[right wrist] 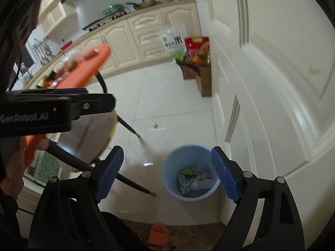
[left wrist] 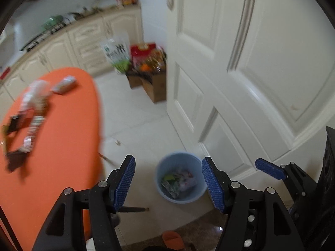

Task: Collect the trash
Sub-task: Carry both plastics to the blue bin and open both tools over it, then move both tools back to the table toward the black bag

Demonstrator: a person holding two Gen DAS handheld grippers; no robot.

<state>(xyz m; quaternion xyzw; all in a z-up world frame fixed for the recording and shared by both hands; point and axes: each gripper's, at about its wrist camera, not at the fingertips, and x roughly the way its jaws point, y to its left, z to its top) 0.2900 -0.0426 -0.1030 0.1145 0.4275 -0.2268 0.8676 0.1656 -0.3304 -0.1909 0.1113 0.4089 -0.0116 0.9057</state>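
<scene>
Standing apart with nothing between the blue ribbed pads, left gripper (left wrist: 168, 183) hanging above the floor, empty. Poking in at the right edge of the same view, one blue pad of the right gripper (left wrist: 270, 168). In the right wrist view, right gripper (right wrist: 167, 174) likewise gaping wide, clasping nothing, with the black body of the left gripper crossing the left side and a hand (right wrist: 14, 167) wrapping an orange grip beneath it.

Sitting on the pale tiled floor (left wrist: 134, 113) below both pairs of fingers, close to the foot of a white panelled door (left wrist: 251, 73): a light blue wastebasket (left wrist: 179, 176), round and open-topped. Lying inside it already, trash (left wrist: 178, 183), crumpled wrappers in green, white and pink, blurred too much for telling apart. In the right wrist view, same wastebasket (right wrist: 191, 172) showing between the pads, trash (right wrist: 194, 178) heaped at its bottom.

Spreading over the left of the left wrist view, an orange table (left wrist: 62, 136) on dark legs, carrying more litter (left wrist: 31, 113), smeared by blur: pale packets, a small box (left wrist: 63, 84), something dark at the near edge.

Standing further off against the door, cardboard boxes (left wrist: 155, 85) stuffed with bright packaging, a green-and-white bag (left wrist: 117, 54) leaning beside them. Running behind, cream kitchen cabinets (left wrist: 88, 39) under a cluttered counter. Resting at the bottom edge, an orange slipper (right wrist: 158, 236).
</scene>
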